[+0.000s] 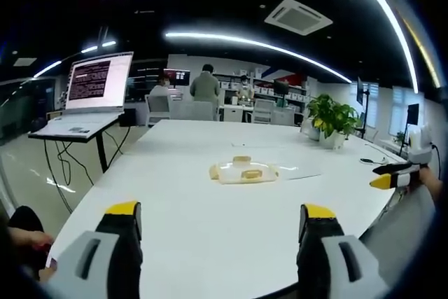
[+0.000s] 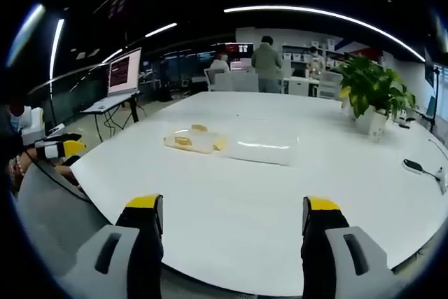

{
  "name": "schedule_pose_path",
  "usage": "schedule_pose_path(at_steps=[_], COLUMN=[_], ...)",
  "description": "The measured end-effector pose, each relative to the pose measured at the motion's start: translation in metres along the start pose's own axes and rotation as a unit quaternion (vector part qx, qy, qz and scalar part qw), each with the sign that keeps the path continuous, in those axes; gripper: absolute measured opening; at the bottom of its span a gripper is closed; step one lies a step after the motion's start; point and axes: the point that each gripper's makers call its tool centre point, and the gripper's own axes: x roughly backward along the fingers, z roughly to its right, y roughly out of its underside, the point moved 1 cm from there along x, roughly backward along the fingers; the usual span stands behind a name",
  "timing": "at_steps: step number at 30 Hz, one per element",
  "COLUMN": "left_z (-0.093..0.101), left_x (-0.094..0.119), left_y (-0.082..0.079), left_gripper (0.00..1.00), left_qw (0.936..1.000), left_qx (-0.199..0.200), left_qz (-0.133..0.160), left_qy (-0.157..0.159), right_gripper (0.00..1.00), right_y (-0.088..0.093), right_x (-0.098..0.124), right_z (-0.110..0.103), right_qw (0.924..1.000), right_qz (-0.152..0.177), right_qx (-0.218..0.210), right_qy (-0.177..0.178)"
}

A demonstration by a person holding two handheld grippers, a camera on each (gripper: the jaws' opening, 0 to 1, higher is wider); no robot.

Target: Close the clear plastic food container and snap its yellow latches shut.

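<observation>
Open-plan office space with ceiling light strips surrounds a large white round-cornered table (image 1: 196, 194). Seen from the left gripper view, a laptop with a lit screen (image 1: 98, 82) stands on a stand beyond the table's left edge, people stand at desks past the far edge, and a green potted plant (image 1: 332, 118) sits near the far right corner. The clear plastic food container with yellow latches (image 1: 243, 171) lies on the table about mid-surface, well apart from both grippers; whether its lid is seated I cannot tell. The left gripper (image 1: 220, 220) hangs over the near edge, its yellow-tipped jaws spread wide with nothing between them. From the right gripper view, the container (image 2: 196, 139) rests left of centre, with a clear flat sheet (image 2: 262, 150) just beside it. The right gripper (image 2: 231, 213) likewise hovers at the near edge, jaws apart and empty.
</observation>
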Motion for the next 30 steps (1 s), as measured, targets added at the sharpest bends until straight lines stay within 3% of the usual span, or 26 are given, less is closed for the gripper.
schedule_pose_path(at_steps=[4, 7, 9, 10, 11, 13, 16, 17, 19, 22, 24, 26, 29, 30], left_z=[-0.001, -0.002, -0.001, -0.007, -0.009, -0.011, -0.008, -0.007, -0.01, -0.017, -0.022, -0.022, -0.019, -0.016], left_x=[-0.001, -0.001, 0.0, 0.001, 0.0, 0.001, 0.001, 0.001, -0.001, -0.008, -0.018, -0.034, -0.058, -0.071], left_y=[0.002, -0.001, 0.011, 0.016, 0.013, 0.016, 0.025, 0.032, 0.034, 0.028, 0.018, 0.002, -0.012, -0.018], left_gripper=[0.92, 0.98, 0.97, 0.97, 0.97, 0.97, 0.99, 0.98, 0.95, 0.91, 0.92, 0.93, 0.89, 0.9], left_qw=[1.0, 0.9999, 0.9995, 0.9986, 0.9991, 0.9979, 0.9953, 0.9918, 0.9857, 0.9786, 0.9738, 0.9734, 0.9575, 0.9489], left_qx=[-0.003, -0.013, 0.012, 0.015, -0.006, -0.031, -0.037, -0.053, -0.094, -0.139, -0.158, -0.164, -0.21, -0.238], left_qz=[-0.004, 0.004, -0.03, -0.047, -0.036, -0.048, -0.088, -0.116, -0.14, -0.151, -0.162, -0.154, -0.175, -0.176], left_qy=[0.001, -0.003, 0.0, -0.016, -0.022, -0.03, -0.018, -0.01, -0.001, 0.01, 0.023, 0.045, 0.092, 0.109], right_gripper=[0.81, 0.76, 0.77, 0.77, 0.77, 0.76, 0.75, 0.74, 0.69, 0.59, 0.59, 0.59, 0.6, 0.6], right_y=[-0.001, 0.0, 0.001, 0.002, 0.001, 0.005, -0.001, -0.006, -0.016, -0.029, -0.036, -0.043, -0.053, -0.056], right_x=[0.0, -0.002, -0.003, -0.004, -0.004, -0.006, -0.013, -0.016, -0.025, -0.039, -0.049, -0.06, -0.079, -0.085], right_z=[-0.005, -0.007, -0.007, -0.007, -0.009, -0.018, -0.018, -0.017, -0.017, -0.011, -0.008, -0.002, 0.005, 0.005], right_qw=[0.9999, 0.9994, 0.999, 0.9987, 0.9985, 0.9959, 0.992, 0.99, 0.9832, 0.9782, 0.9743, 0.9697, 0.9578, 0.953], right_qz=[0.002, -0.003, -0.006, -0.007, -0.006, -0.022, -0.033, -0.028, -0.024, -0.02, -0.026, -0.034, -0.047, -0.049], right_qx=[0.004, -0.01, -0.017, -0.019, -0.019, 0.0, 0.076, 0.098, 0.139, 0.163, 0.171, 0.19, 0.229, 0.24], right_qy=[-0.016, -0.032, -0.042, -0.046, -0.052, -0.088, -0.095, -0.098, -0.116, -0.127, -0.145, -0.15, -0.167, -0.178])
